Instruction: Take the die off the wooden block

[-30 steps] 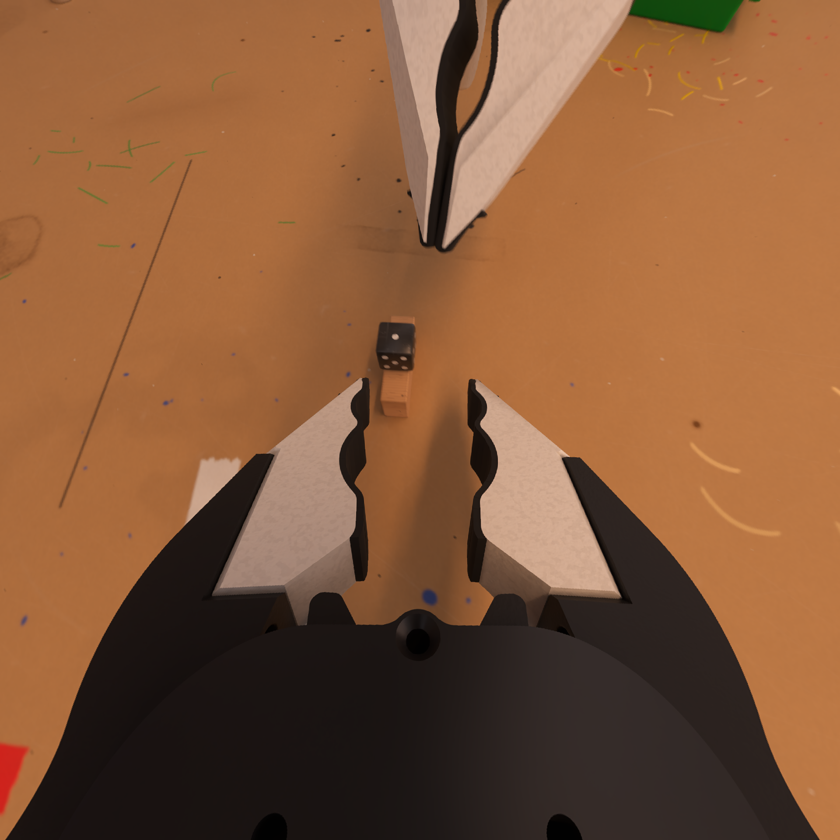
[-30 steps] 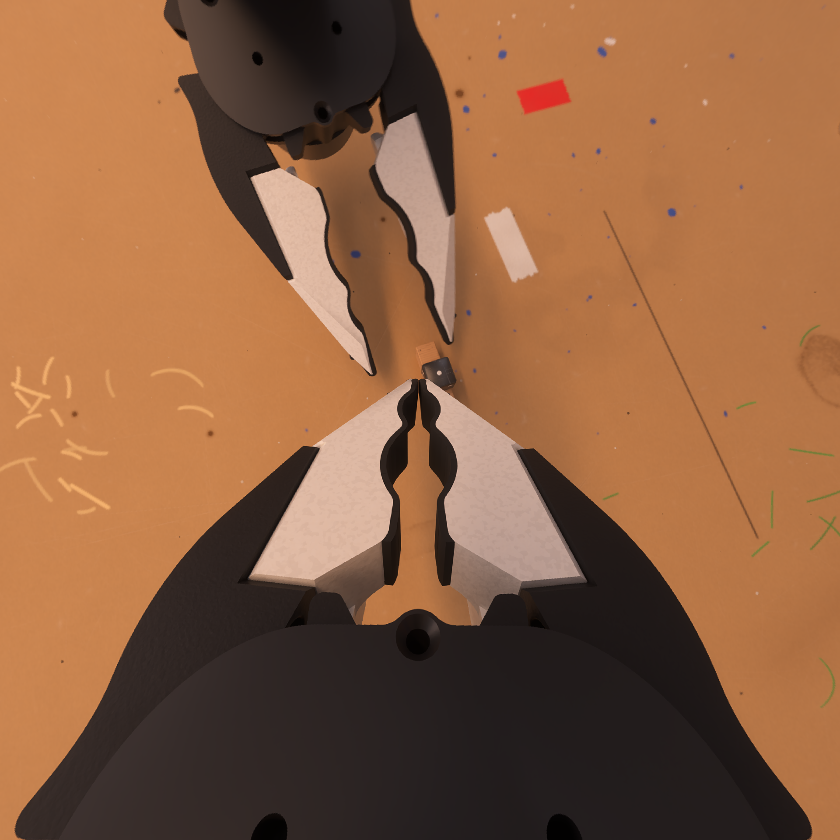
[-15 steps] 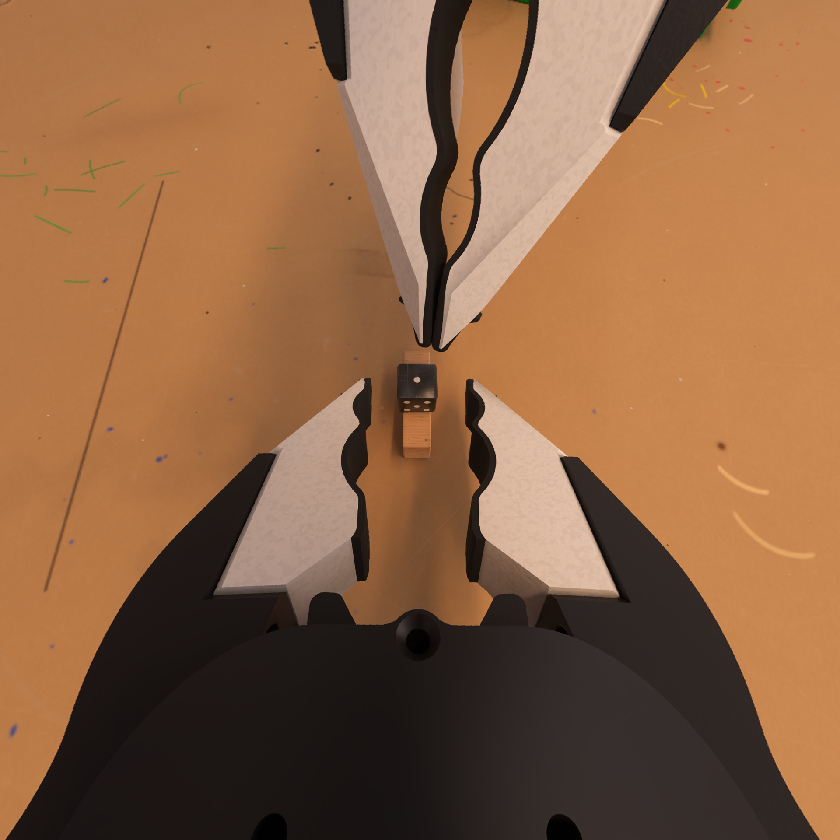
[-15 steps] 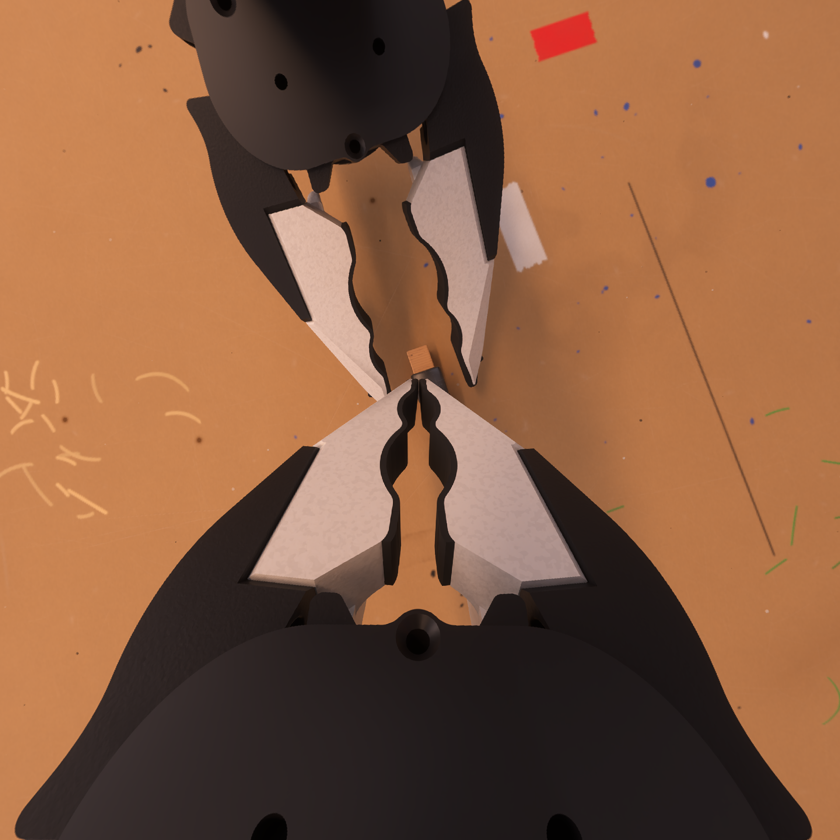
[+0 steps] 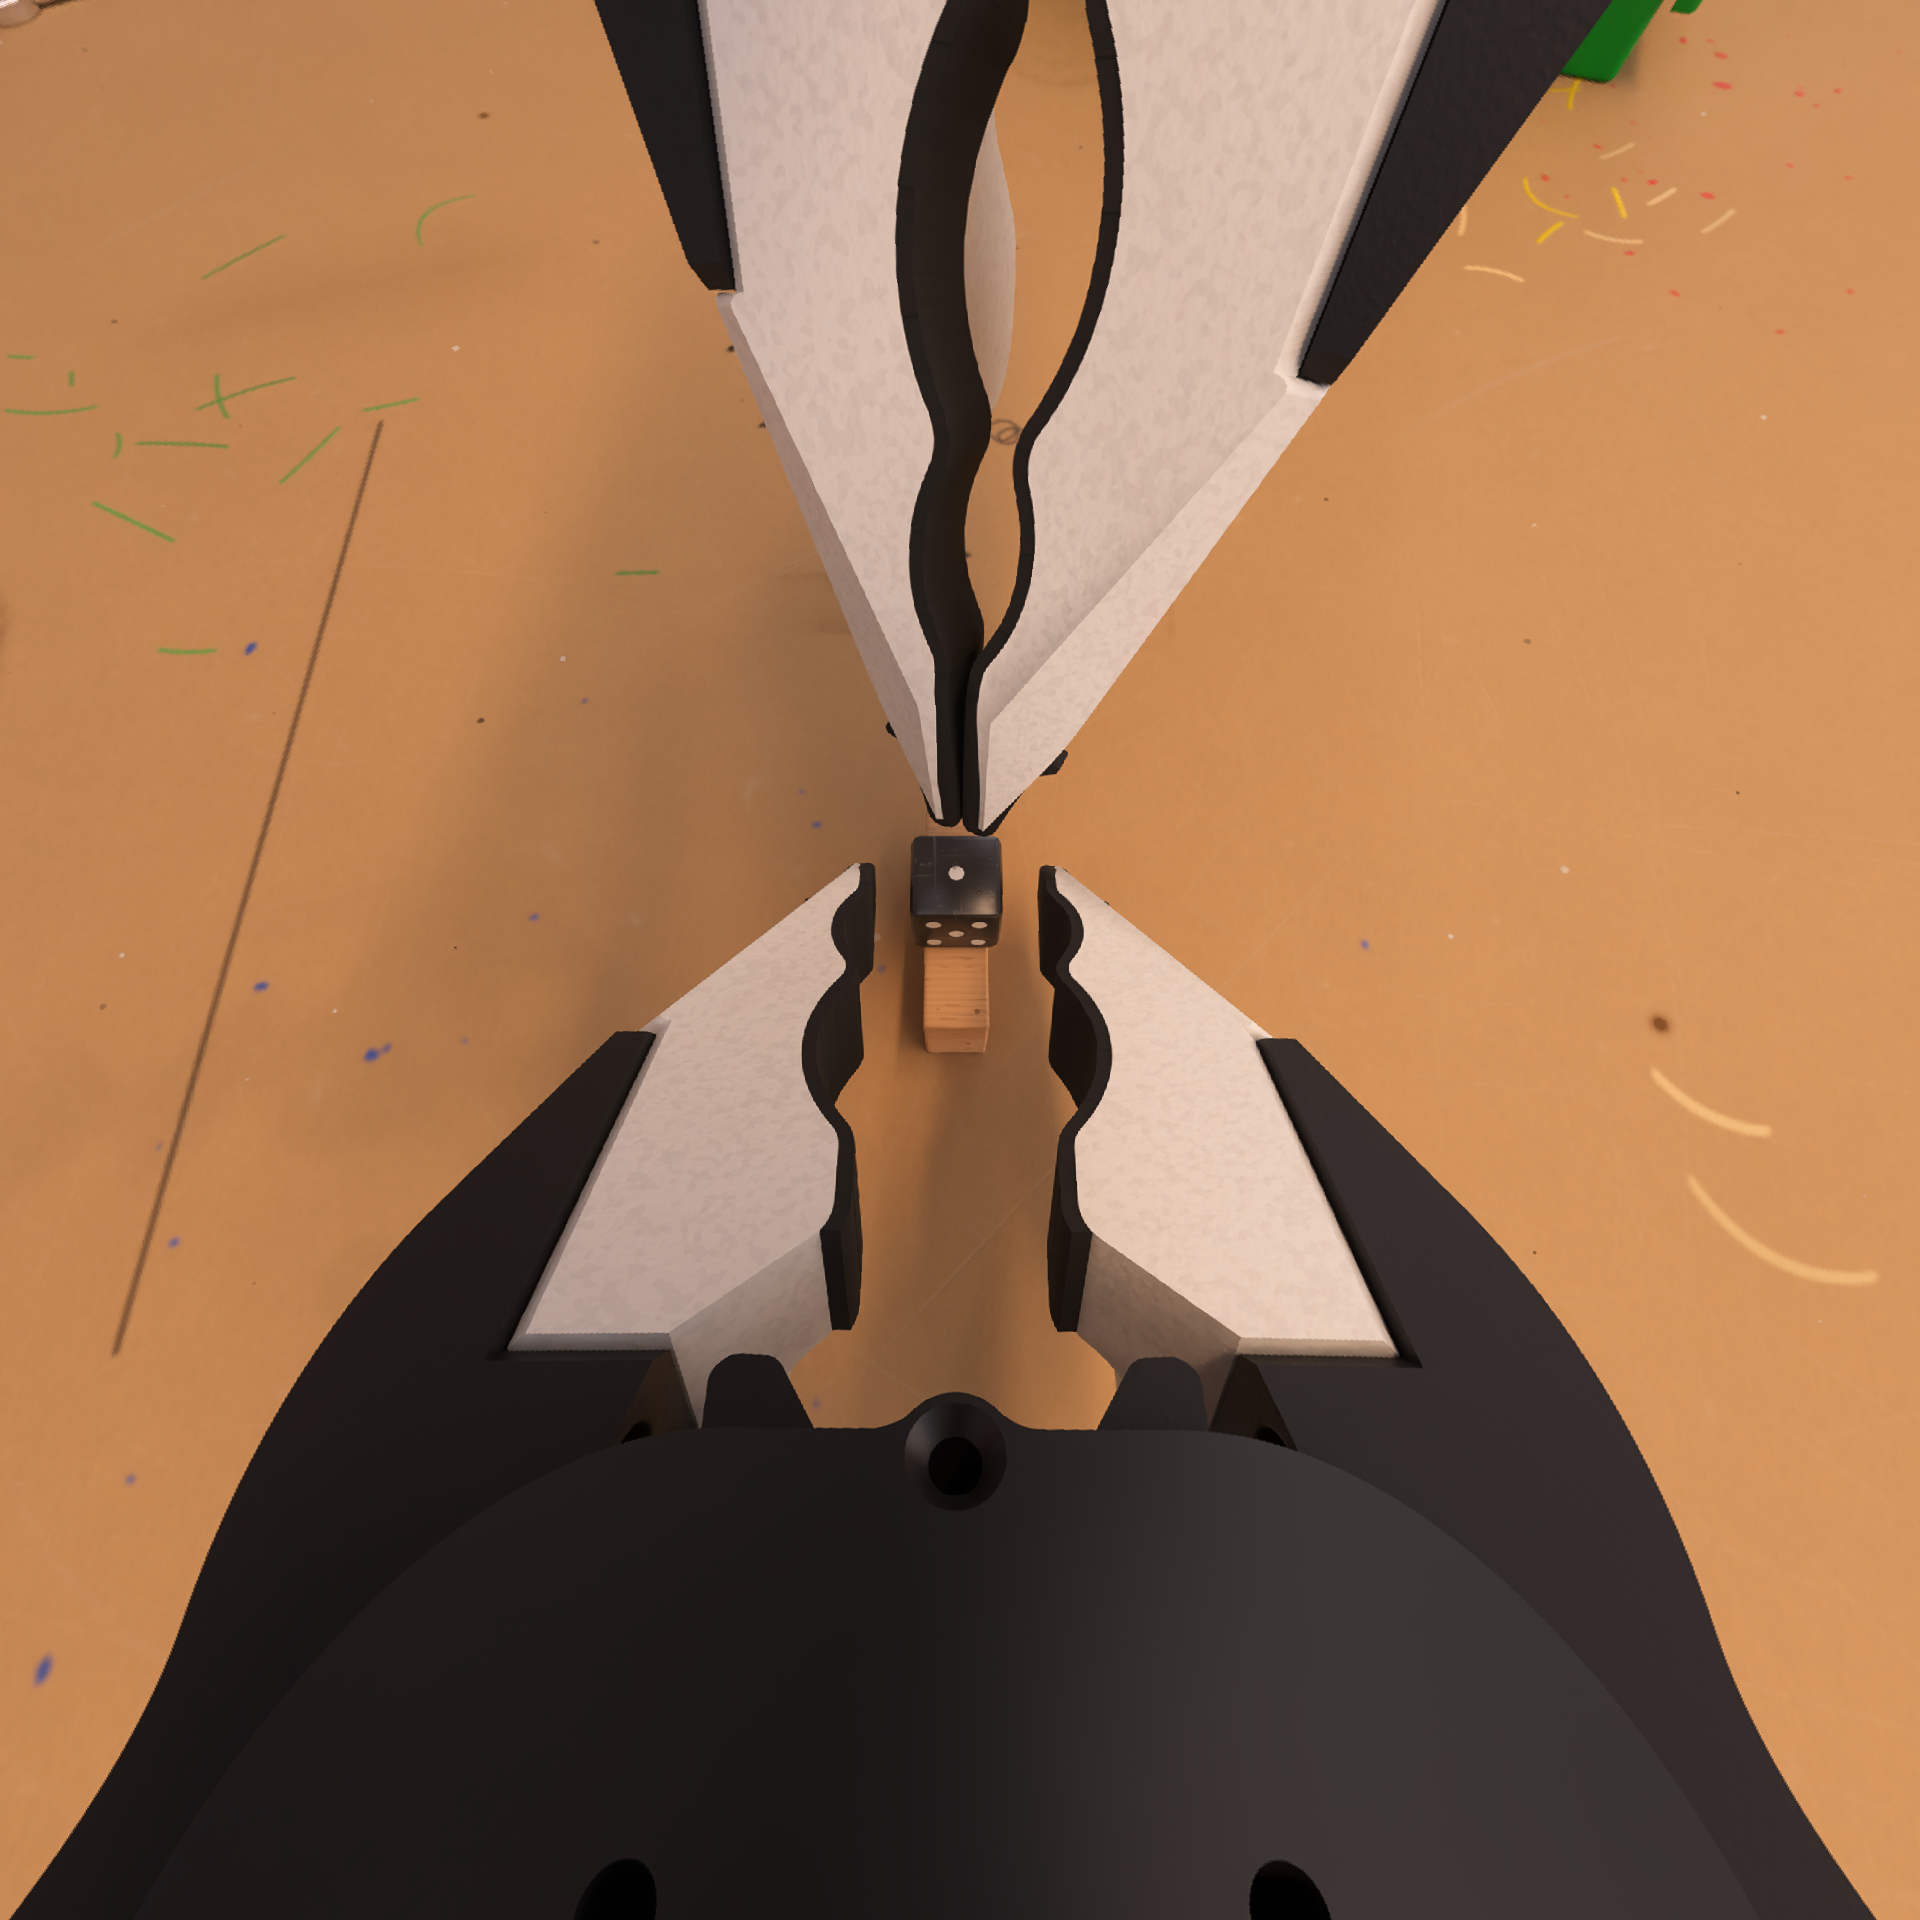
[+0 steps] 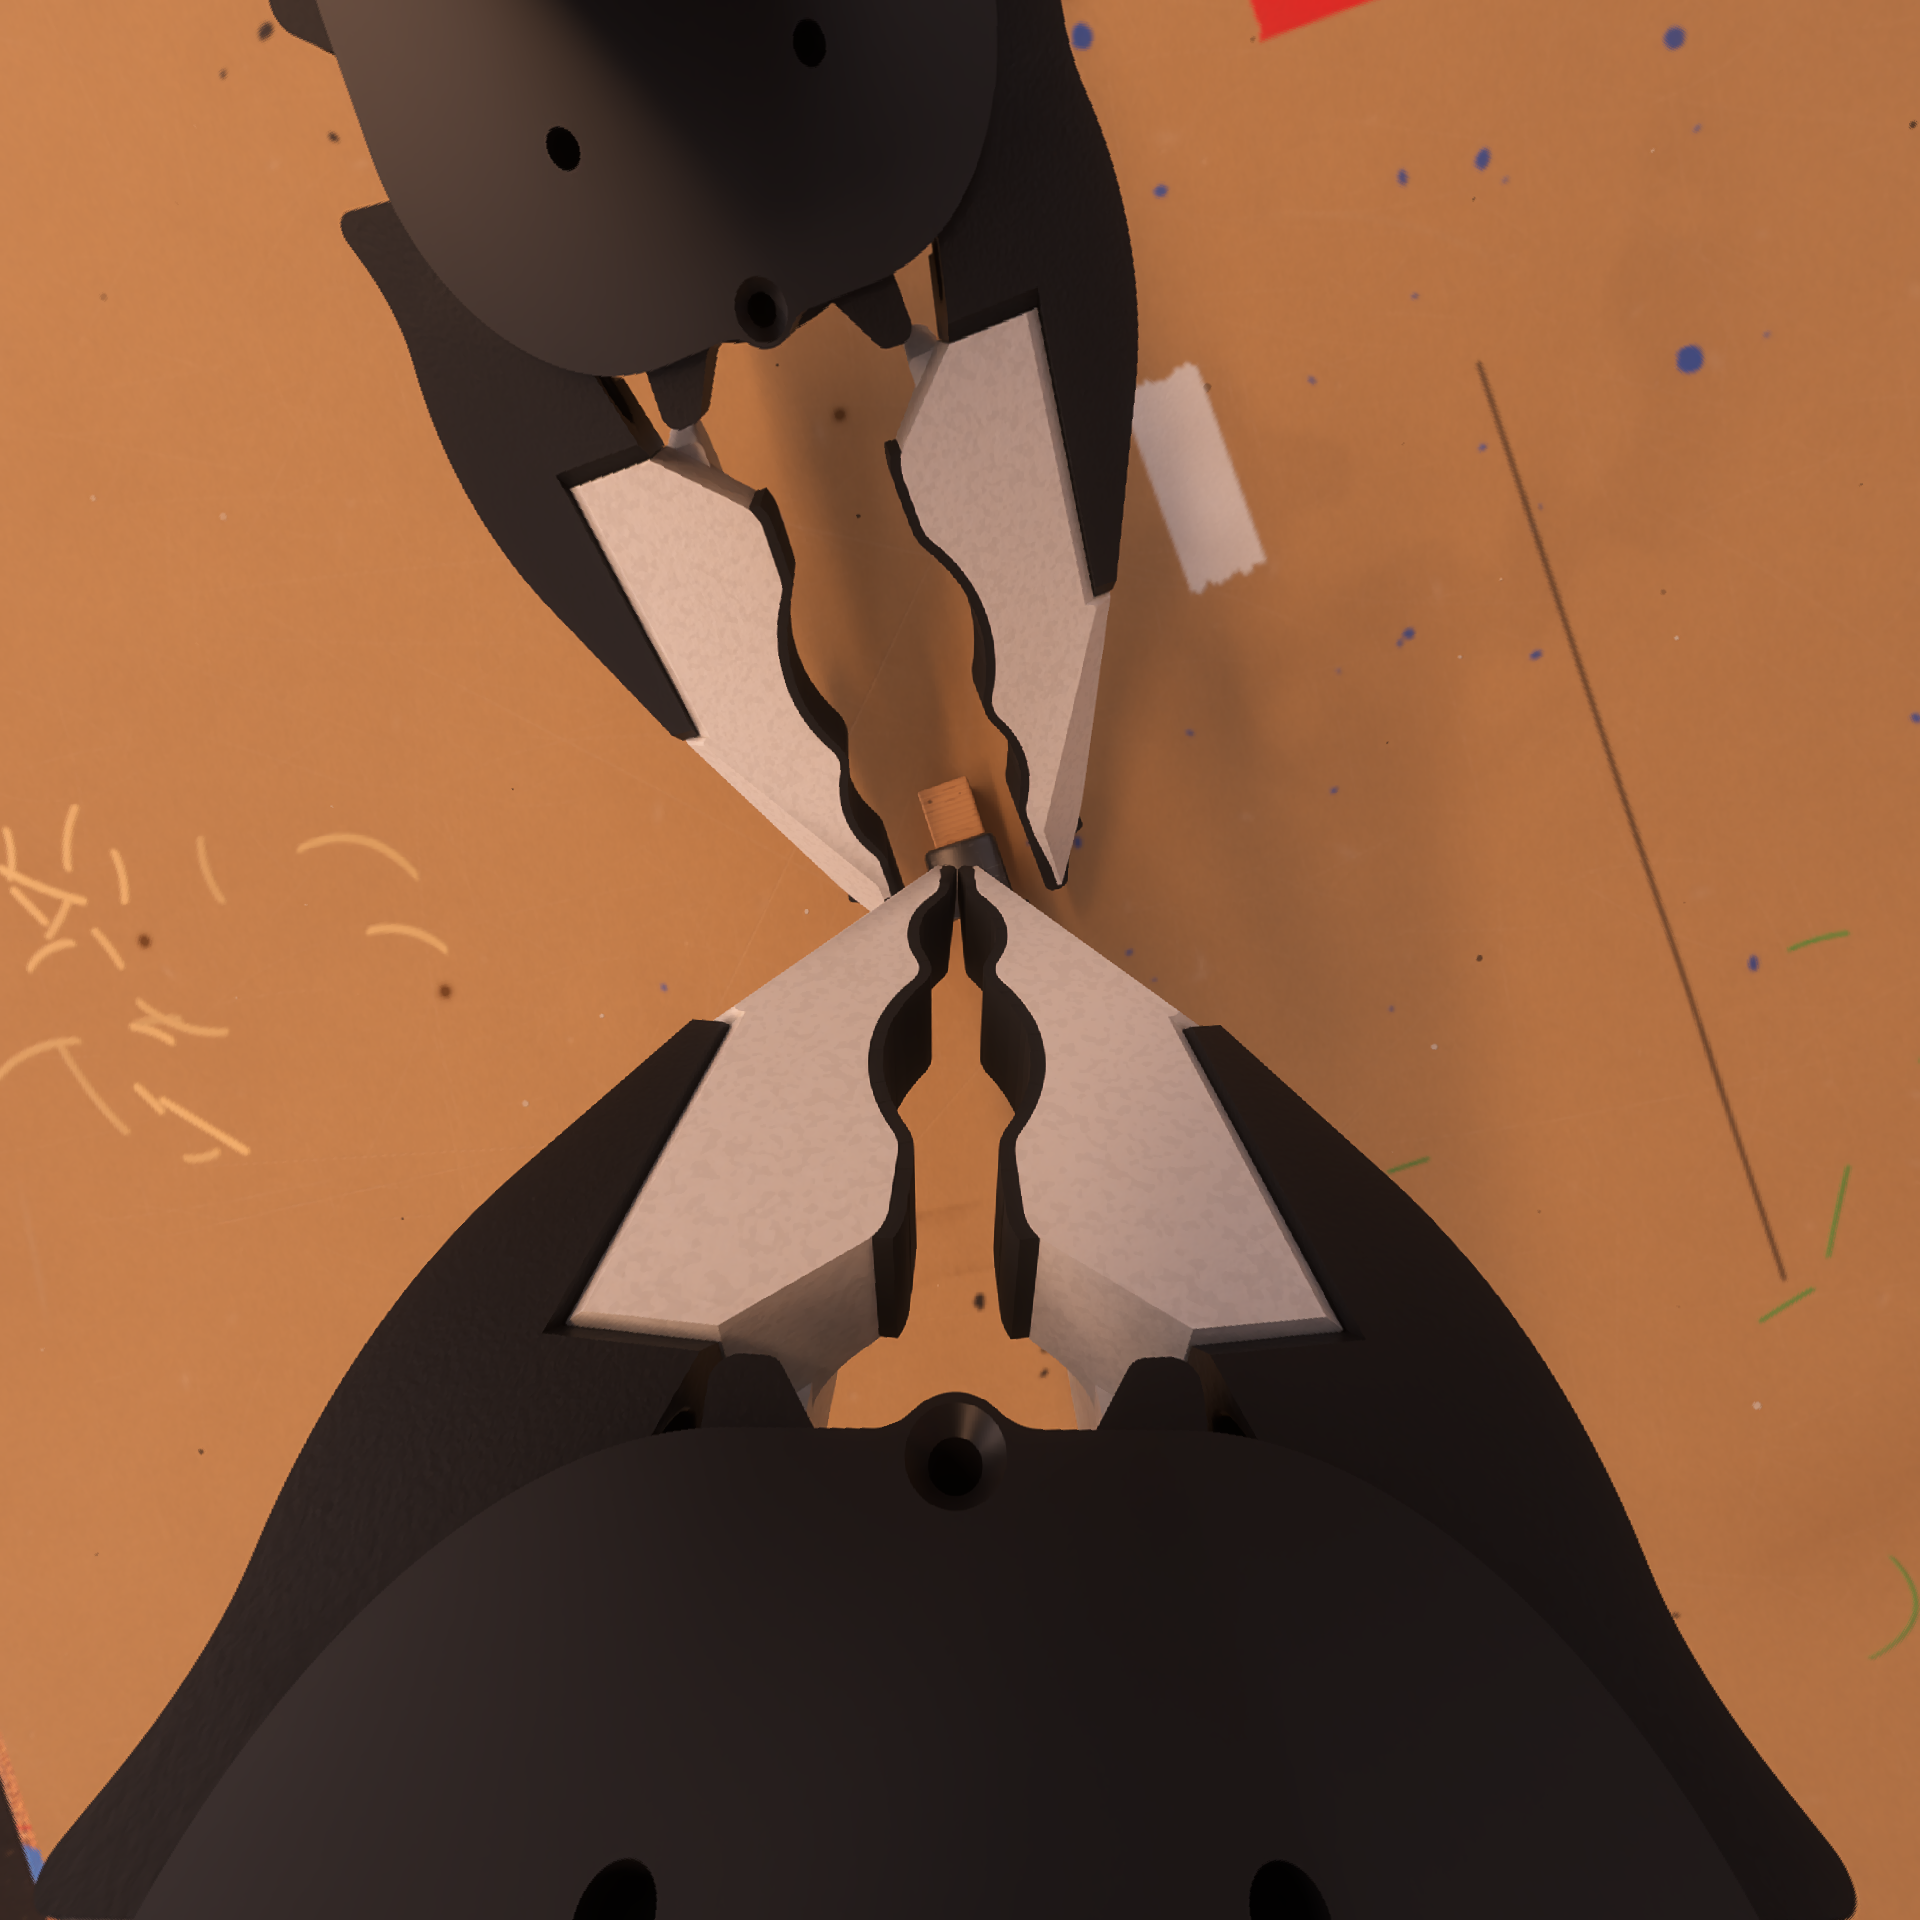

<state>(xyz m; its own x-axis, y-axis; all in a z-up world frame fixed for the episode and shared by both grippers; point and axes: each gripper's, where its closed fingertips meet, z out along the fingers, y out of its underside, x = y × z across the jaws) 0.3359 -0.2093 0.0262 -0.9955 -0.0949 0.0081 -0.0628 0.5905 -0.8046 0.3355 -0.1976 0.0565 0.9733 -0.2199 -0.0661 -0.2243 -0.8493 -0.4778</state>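
Note:
A small black die with white pips sits on the far end of a short wooden block that lies on the brown table. My left gripper is open, with one fingertip on each side of the die and small gaps between. My right gripper is shut and empty, its tips pointing down just behind the die; I cannot tell whether they touch it. In the right wrist view the right gripper hides most of the die. The block lies between the left gripper's fingers.
A green box stands at the far right edge. A strip of white tape and a red patch lie on the table behind the left gripper. A thin dark line runs along the left.
My left gripper has moved forward, so the die now lies between its fingertips. My shut right gripper has come up close behind the die. The die and block have not moved.

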